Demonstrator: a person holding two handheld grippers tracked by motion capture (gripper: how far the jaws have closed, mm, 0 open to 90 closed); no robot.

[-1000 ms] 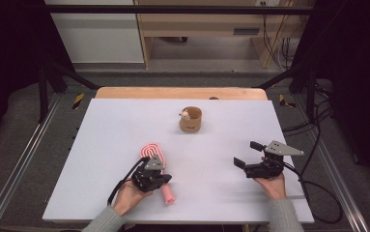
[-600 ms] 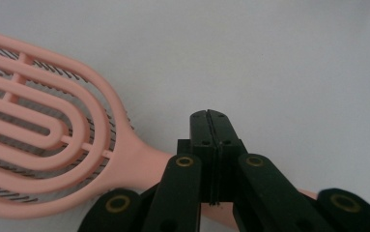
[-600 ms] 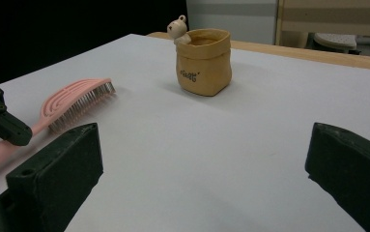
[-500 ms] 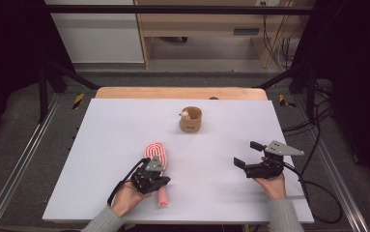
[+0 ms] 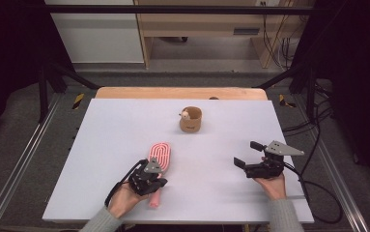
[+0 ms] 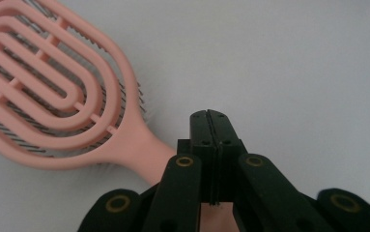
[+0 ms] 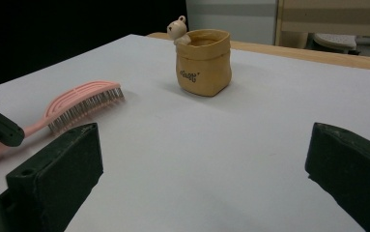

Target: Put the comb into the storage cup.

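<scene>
The pink hairbrush (image 6: 52,92) looks like smooth, matt plastic with fine dark bristles. The tan pot (image 7: 203,62) seems glazed ceramic, though possibly plastic. The white tabletop (image 5: 124,125) is smooth and matt, edged behind in pale wood.

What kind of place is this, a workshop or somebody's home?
Most likely a lab set up for recording: a bare white table in a metal frame, cables trailing over the floor, and hand-held grippers at work, the left gripper beside a pink hairbrush.

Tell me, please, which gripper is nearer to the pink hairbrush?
The left. The left gripper sits right over the hairbrush handle, jaws shut above it. The right gripper hovers well off to the brush's right, jaws open, nothing between them.
</scene>
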